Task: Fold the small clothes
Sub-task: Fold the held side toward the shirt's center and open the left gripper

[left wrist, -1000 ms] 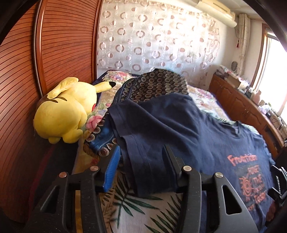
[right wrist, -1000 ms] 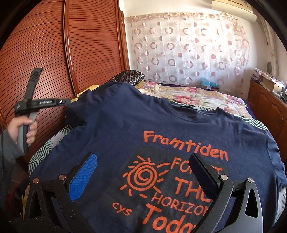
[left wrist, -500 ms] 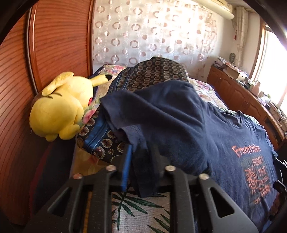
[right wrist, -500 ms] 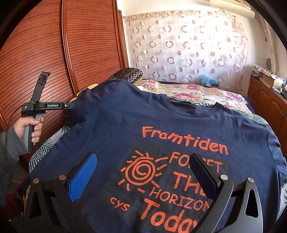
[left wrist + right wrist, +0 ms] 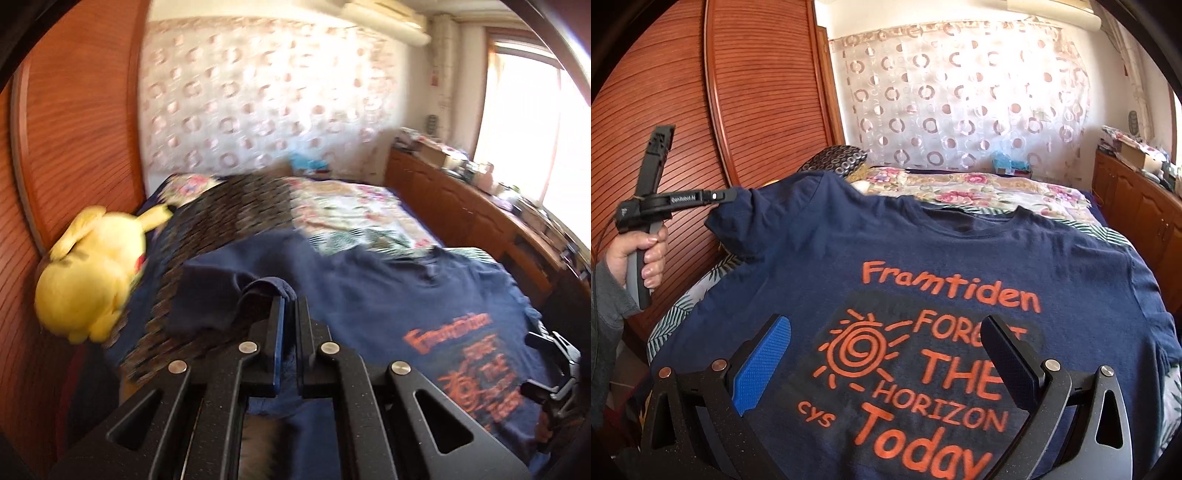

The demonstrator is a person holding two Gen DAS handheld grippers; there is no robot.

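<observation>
A navy T-shirt (image 5: 827,236) with orange "Framtiden" print lies face up across the bed, also seen in the left wrist view (image 5: 388,295). The jaws of my left gripper (image 5: 290,301) are closing, nearly together, with the hem of the shirt's left sleeve (image 5: 207,295) pinched between their tips. From the right wrist view, that left gripper (image 5: 737,194) holds the sleeve (image 5: 738,229) lifted off the bed, a hand on its grip. My right gripper (image 5: 886,325) hangs open just above the printed chest, with nothing between its fingers.
A yellow plush toy (image 5: 92,273) leans on the slatted wooden wardrobe (image 5: 757,92) at the left. A dark patterned pillow (image 5: 229,206) lies under the sleeve. Behind the shirt stretches the floral bedspread (image 5: 979,188). A wooden cabinet (image 5: 461,218) with clutter runs along the right.
The left gripper went from open around the sleeve hem to pinching it, then rose and swung right, dragging the sleeve up. The right gripper kept open and still.
</observation>
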